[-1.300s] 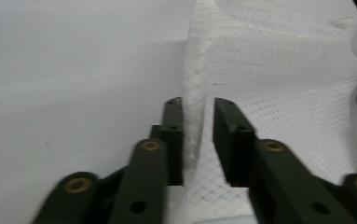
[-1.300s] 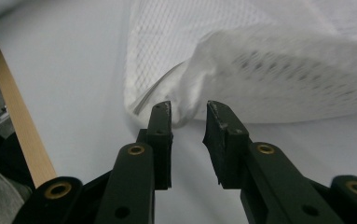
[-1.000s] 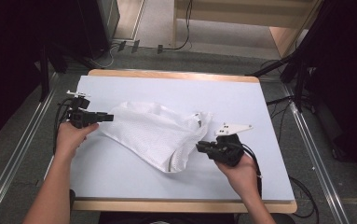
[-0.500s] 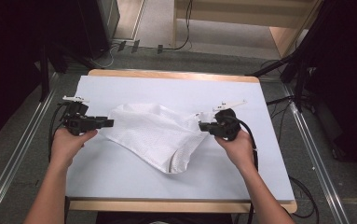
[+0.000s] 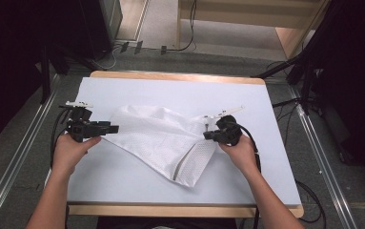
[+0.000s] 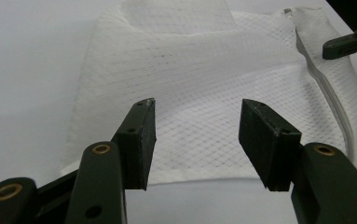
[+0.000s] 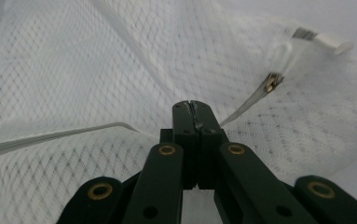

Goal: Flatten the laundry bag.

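The left tongs had just been opening, nothing between them, at the white mesh zippered bag's left edge; the right tongs were clamped on its right edge.

No lettering can be read anywhere; the small tag on the mesh bag is blurred.

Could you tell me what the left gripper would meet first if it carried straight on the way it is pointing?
Most likely the mesh bag: the left gripper has its jaws open, pointing at the bag's near edge, nothing in between. How high it sits over the table is unclear.
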Motion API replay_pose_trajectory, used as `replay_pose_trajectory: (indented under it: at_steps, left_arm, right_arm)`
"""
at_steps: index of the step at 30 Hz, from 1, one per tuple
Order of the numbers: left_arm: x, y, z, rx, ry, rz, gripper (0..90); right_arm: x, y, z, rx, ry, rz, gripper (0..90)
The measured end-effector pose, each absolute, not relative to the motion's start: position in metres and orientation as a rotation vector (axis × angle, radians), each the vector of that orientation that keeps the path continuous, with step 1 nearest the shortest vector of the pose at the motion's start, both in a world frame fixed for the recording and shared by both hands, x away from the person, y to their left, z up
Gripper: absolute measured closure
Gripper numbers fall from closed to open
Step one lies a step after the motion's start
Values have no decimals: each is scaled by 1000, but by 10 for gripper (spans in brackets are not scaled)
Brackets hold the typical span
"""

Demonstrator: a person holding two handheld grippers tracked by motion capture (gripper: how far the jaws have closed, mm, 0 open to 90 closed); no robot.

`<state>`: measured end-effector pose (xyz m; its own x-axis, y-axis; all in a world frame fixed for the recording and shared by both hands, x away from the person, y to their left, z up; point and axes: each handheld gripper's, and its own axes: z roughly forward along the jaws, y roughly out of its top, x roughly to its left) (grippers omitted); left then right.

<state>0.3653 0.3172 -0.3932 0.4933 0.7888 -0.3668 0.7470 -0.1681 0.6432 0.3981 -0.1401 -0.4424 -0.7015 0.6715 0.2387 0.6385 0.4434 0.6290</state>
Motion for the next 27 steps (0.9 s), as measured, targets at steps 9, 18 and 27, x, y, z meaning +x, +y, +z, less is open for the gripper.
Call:
replay_pose_trajectory:
  at_steps: [9,18,27]
  left_arm:
    - [368,307,-404,1952,1276,74,485]
    - [375,304,-408,1965,1264,64,483]
    - [370,304,-409,1971,1276,72,484]
  right_arm:
    - [386,-143,-461,1219,2671,1047,900]
    - [383,-142,-459,1210,2665,1087,895]
    - [418,-132,-440,1171,2595,1134,801]
